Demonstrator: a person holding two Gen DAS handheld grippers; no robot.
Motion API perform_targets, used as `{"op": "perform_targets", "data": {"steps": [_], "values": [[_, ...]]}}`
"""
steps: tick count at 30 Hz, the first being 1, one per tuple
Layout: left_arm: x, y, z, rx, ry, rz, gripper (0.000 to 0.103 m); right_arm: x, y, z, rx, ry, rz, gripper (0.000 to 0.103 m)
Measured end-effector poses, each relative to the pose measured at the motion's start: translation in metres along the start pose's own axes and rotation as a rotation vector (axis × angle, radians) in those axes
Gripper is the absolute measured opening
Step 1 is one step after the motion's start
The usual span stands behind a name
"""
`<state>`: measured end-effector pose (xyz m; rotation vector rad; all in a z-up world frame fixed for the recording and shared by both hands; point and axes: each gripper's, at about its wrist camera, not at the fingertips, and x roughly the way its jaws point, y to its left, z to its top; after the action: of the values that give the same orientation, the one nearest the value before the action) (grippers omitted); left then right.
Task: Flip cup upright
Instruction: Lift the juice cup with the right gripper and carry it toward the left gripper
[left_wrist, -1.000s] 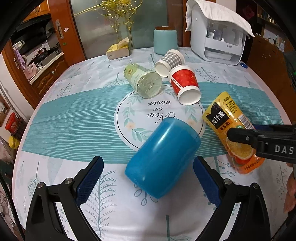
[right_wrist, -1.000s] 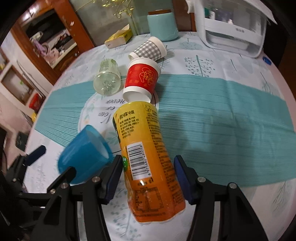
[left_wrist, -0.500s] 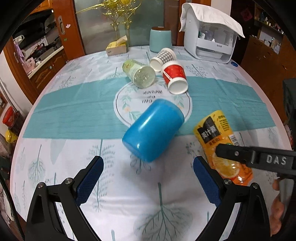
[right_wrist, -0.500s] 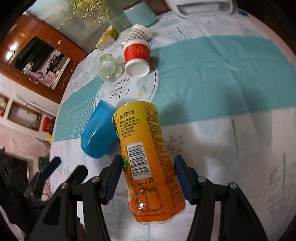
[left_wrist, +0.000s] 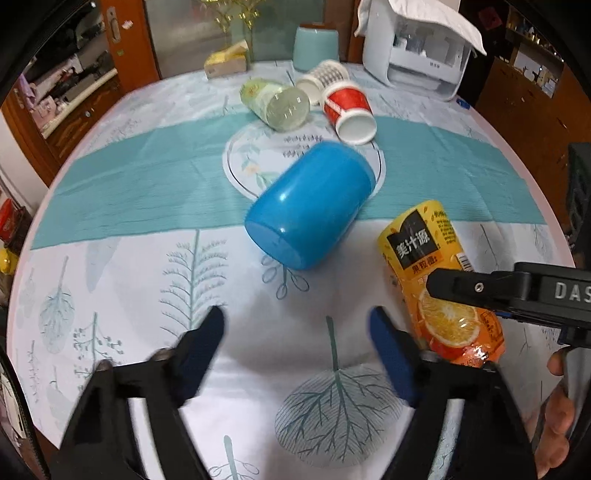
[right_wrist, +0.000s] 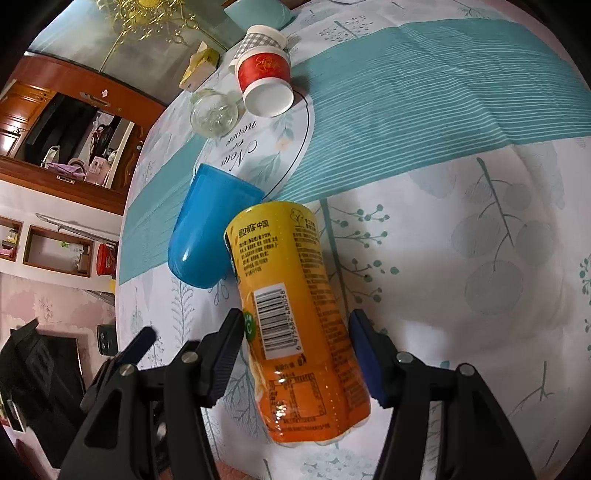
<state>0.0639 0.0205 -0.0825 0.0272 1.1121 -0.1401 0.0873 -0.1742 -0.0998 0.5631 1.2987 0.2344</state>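
The blue plastic cup lies on its side near the middle of the round table, its closed base toward the near-left and its mouth toward the far-right, half on the teal band of the tablecloth. The left gripper hangs short of it with jaws spread and holding nothing — bare cloth lies between its blue pads and the cup's base.

The right gripper has its jaws pinching an orange juice bottle, which lies just right of the cup; in the right wrist view the bottle's shoulder overlaps the cup's wall, so whether they touch I cannot tell.

Farther off, a red paper cup, a grey checked paper cup and a clear bottle lie tipped together beyond the cup, well apart from it. To the cup's left the cloth is open out to the table's edge — the near edge sits close beneath both grippers.
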Motion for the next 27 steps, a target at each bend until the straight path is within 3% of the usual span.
{"op": "perform_targets", "data": {"steps": [5, 7, 10, 18, 27], "values": [[0.014, 0.005, 0.004, -0.024, 0.029, -0.043, 0.054, 0.006, 0.001, 0.000, -0.006, 0.003, -0.007, 0.059], [0.018, 0.005, 0.006, -0.012, 0.032, -0.040, 0.041, 0.007, 0.003, 0.000, -0.018, 0.006, -0.014, 0.059], [0.025, 0.007, 0.011, -0.014, 0.042, -0.023, 0.032, 0.010, 0.007, 0.000, -0.037, 0.008, -0.018, 0.059], [0.041, 0.025, 0.035, -0.052, 0.022, 0.057, 0.030, 0.013, 0.011, 0.000, -0.044, 0.006, -0.017, 0.060], [0.044, 0.039, 0.045, -0.089, 0.012, 0.080, 0.030, 0.019, 0.018, 0.000, -0.037, 0.003, -0.015, 0.062]]}}
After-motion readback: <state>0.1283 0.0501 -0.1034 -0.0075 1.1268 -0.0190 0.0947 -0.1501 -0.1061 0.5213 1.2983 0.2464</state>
